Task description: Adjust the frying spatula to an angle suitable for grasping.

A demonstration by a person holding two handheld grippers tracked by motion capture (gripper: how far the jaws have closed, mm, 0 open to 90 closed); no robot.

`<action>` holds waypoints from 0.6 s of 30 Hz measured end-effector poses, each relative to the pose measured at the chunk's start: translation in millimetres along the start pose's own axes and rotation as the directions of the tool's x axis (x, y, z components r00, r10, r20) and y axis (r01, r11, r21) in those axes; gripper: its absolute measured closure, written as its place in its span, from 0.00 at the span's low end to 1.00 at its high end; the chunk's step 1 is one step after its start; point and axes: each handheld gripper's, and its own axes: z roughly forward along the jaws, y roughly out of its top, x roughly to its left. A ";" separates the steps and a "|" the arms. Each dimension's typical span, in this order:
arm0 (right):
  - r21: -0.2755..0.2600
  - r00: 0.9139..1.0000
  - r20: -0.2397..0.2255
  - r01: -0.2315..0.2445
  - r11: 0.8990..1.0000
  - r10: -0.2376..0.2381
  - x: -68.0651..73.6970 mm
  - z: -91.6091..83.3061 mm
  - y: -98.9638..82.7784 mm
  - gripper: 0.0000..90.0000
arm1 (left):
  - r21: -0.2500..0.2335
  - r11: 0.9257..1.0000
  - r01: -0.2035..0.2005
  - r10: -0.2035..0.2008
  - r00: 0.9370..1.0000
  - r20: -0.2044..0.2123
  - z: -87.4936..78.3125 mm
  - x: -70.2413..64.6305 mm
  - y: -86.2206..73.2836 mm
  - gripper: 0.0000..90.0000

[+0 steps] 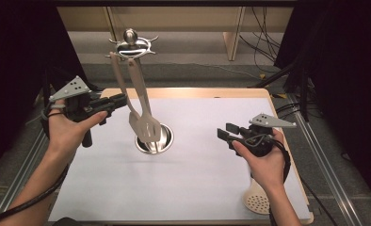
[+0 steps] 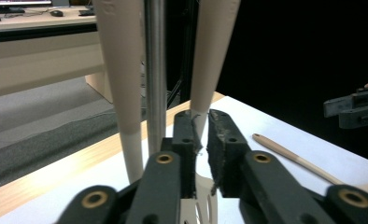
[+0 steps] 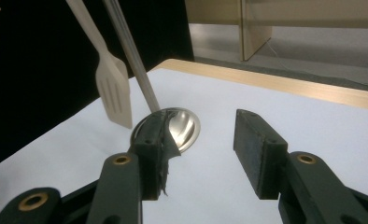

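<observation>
Left gripper (image 2: pixel 201 140): jaws nearly closed, pinching the thin edge of a cream slotted spatula (image 1: pixel 145 123) hanging on the chrome utensil stand (image 1: pixel 132 47), frame centre.
Right gripper (image 3: pixel 203 154): jaws wide apart, nothing between them, lower right over white paper.
Left gripper view: second cream handle (image 2: pixel 121 74) beside the steel pole (image 2: pixel 155 70).
High view: perforated cream skimmer (image 1: pixel 257 200) lying flat, partly hidden by the right wrist.
</observation>
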 end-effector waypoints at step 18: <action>-0.015 1.000 -0.001 0.002 1.000 -0.002 -3.9 -3.4 0.6 0.62 | -0.039 0.999 0.016 -0.018 0.999 -0.032 -3.7 -3.0 11.1 0.99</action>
